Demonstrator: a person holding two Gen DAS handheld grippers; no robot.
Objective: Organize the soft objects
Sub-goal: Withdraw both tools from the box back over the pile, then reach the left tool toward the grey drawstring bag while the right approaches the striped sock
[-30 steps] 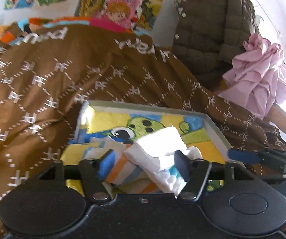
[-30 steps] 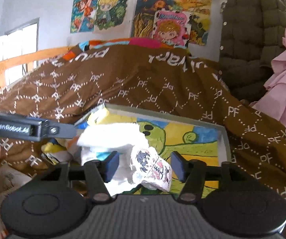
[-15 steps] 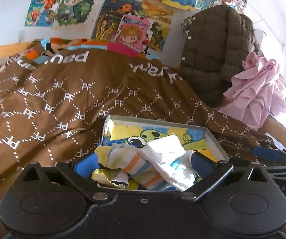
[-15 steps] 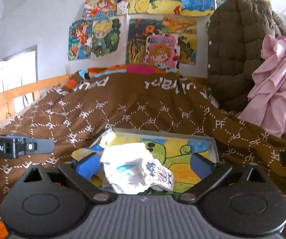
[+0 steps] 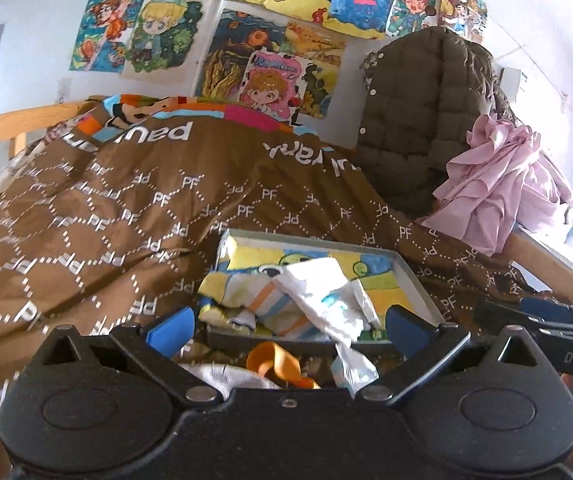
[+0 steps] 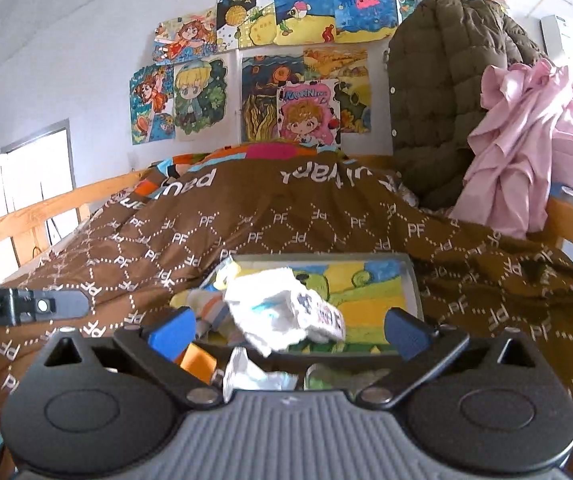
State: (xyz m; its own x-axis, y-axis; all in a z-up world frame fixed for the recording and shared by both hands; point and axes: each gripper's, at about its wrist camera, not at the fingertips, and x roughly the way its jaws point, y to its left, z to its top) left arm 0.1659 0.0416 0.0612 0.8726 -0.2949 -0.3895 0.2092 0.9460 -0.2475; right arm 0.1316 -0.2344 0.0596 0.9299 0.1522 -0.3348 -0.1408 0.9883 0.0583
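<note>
Both grippers have backed off and spread since the earlier views. Left gripper (image 5: pixel 288 326) and right gripper (image 6: pixel 289 326) gape wide, empty. Socks (image 5: pixel 306 300) lie heaped at 7 o'clock in the tray (image 5: pixel 414 280), apparently released there for gathering together.

Brown PF-monogram blanket (image 5: pixel 126 216), orange-blue striped sock (image 5: pixel 264 300), pink cloth (image 6: pixel 526 140)

**Both grippers spread wide, holding nothing**

The left gripper (image 5: pixel 288 326) has its blue-padded fingers (image 5: pixel 171 325) far apart, nothing between them. The right gripper (image 6: pixel 288 326) is spread just as wide, pads (image 6: pixel 402 326) bare, beside the left.
</note>
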